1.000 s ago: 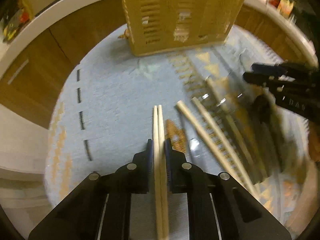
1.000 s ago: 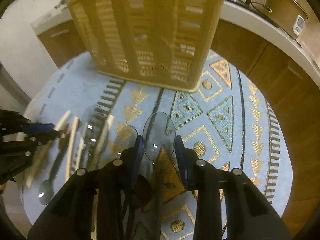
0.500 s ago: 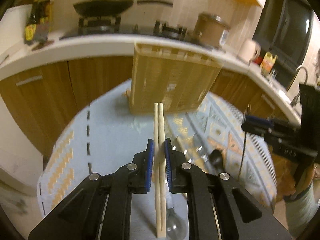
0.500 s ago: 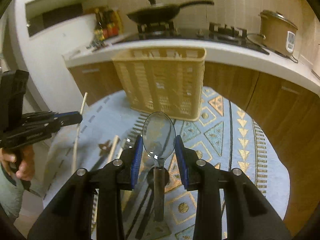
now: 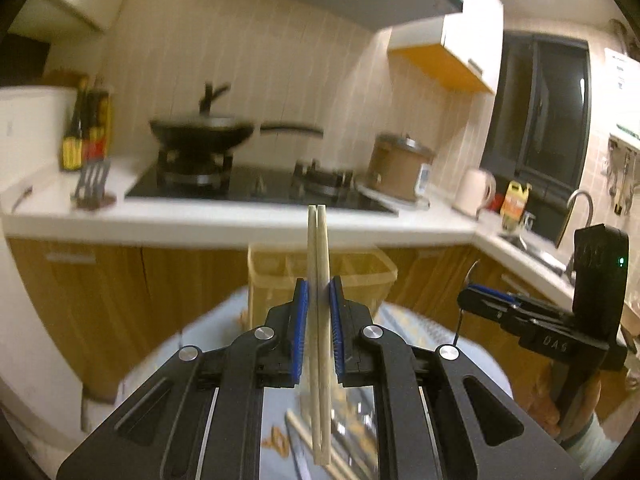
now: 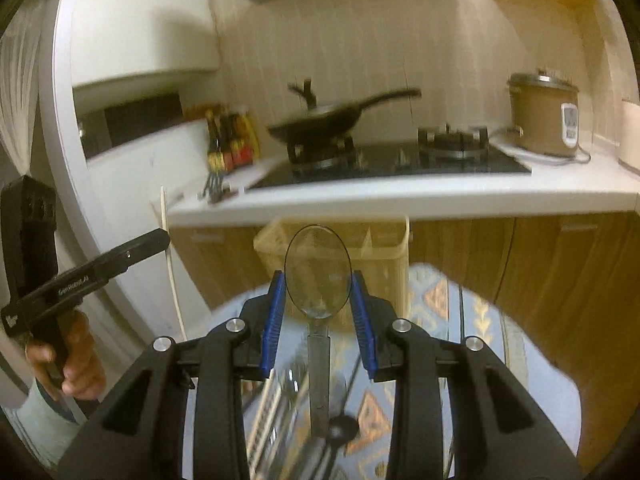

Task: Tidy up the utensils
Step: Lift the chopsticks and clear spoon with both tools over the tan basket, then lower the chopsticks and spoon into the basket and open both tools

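My left gripper point(image 5: 319, 292) is shut on a pair of pale wooden chopsticks point(image 5: 319, 264) that stick up between the blue pads. A metal spoon point(image 6: 318, 272) has its bowl clamped between the pads of my right gripper point(image 6: 318, 296), handle hanging down. Beyond both stands the yellow slatted utensil basket point(image 5: 360, 268) point(image 6: 384, 240) on the round patterned table point(image 6: 500, 340). More chopsticks point(image 5: 298, 426) and utensils point(image 6: 280, 392) lie on the table below. The right gripper point(image 5: 468, 300) shows at the right of the left wrist view, the left gripper point(image 6: 164, 238) at the left of the right wrist view.
Behind the table runs a white counter point(image 5: 200, 220) with a stove, a black wok point(image 5: 200, 132), a rice cooker point(image 6: 544, 120), sauce bottles point(image 6: 230, 144) and a kettle point(image 5: 474, 192). Wooden cabinet fronts point(image 6: 560, 272) stand below. A person's hand point(image 6: 68, 360) grips the left tool.
Both grippers have lifted off the table and tilted up, one with the chopsticks, the other with the spoon. The view has swung from the tablecloth to the counter; the basket now sits lower in both views.
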`<state>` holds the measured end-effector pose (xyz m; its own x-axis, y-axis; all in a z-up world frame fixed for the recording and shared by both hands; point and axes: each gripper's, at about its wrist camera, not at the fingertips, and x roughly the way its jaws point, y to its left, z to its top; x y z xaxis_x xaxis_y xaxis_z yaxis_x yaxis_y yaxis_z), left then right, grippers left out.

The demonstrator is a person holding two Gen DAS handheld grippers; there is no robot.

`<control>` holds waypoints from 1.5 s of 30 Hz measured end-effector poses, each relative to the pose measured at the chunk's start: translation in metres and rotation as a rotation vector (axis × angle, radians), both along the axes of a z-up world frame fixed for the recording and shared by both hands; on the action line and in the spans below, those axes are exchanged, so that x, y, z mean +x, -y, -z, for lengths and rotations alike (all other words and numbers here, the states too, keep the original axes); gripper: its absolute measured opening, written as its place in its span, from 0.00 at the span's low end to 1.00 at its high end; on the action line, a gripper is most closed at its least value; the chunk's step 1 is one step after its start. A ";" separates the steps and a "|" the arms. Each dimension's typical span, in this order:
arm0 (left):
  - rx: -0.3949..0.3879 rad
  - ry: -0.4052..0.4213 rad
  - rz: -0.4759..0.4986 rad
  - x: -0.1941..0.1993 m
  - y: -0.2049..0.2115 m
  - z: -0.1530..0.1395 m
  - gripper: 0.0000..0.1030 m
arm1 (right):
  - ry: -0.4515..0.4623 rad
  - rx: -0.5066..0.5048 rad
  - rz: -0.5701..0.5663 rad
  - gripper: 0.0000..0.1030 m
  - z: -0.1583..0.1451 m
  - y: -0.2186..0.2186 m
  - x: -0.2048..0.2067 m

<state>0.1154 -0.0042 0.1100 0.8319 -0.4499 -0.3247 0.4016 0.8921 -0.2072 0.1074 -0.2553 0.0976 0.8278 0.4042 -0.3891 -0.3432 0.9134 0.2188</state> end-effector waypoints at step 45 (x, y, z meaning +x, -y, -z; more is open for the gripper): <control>-0.062 0.062 -0.138 0.126 0.003 0.025 0.23 | 0.039 -0.114 0.189 0.29 0.019 -0.011 0.130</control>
<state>0.2413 -0.0070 0.0849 0.9048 -0.3475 -0.2461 0.2897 0.9259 -0.2423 0.2376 -0.2440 0.0787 0.8998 0.1959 -0.3899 -0.1700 0.9803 0.1001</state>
